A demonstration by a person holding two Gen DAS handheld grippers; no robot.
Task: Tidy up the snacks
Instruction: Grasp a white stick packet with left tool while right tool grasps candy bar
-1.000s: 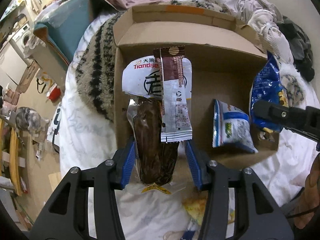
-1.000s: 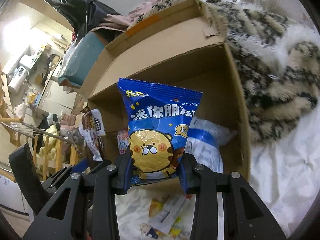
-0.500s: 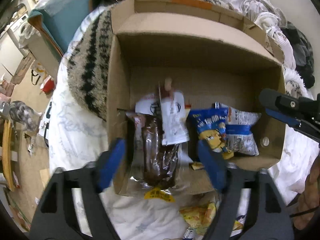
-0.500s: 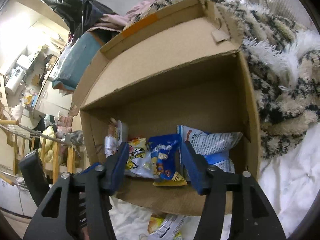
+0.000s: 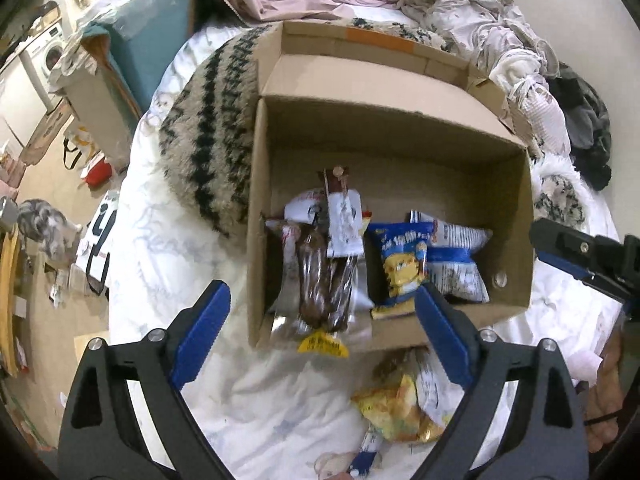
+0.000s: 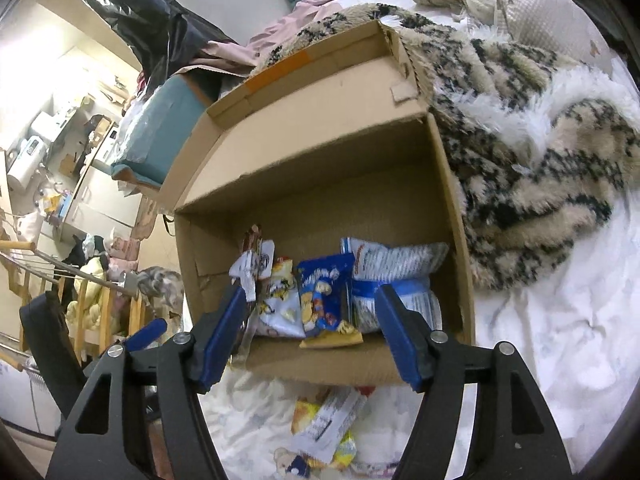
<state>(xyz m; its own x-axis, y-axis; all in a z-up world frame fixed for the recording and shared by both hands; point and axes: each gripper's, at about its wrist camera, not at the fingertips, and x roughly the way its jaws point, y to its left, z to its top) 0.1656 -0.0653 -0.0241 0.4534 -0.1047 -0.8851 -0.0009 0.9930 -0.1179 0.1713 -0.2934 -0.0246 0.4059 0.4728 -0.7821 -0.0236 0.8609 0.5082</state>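
A bed (image 5: 248,412) in white sheets is carrying everything, with a striped furry blanket (image 5: 212,136) lying against the left and far sides of the box (image 5: 256,208) and crumpled clothes (image 5: 472,8) piling up behind it. The box, an open cardboard carton with its flaps (image 6: 320,120) standing up at the back, is sitting on the bed with its near wall facing both cameras. Inside it, snacks are lining up along the near wall: a brown pack (image 5: 320,272) in clear wrap is leaning at the left with its yellow tab hanging over the rim, a white sachet (image 5: 344,224) is resting on top of it, a blue bag (image 5: 400,268) with a yellow cartoon face is standing in the middle, and a white-and-blue bag (image 5: 456,260) is lying just beside it on the right. More packets (image 5: 404,404) are lying loose on the sheet just in front of the box. The left tool (image 5: 320,340) is hovering above the box's near left corner with its jaws spread wide and holding nothing. The right tool (image 6: 312,340) is hanging over the near wall, its jaws likewise wide apart and empty, with the blue bag showing between them but not touching either blue pad.
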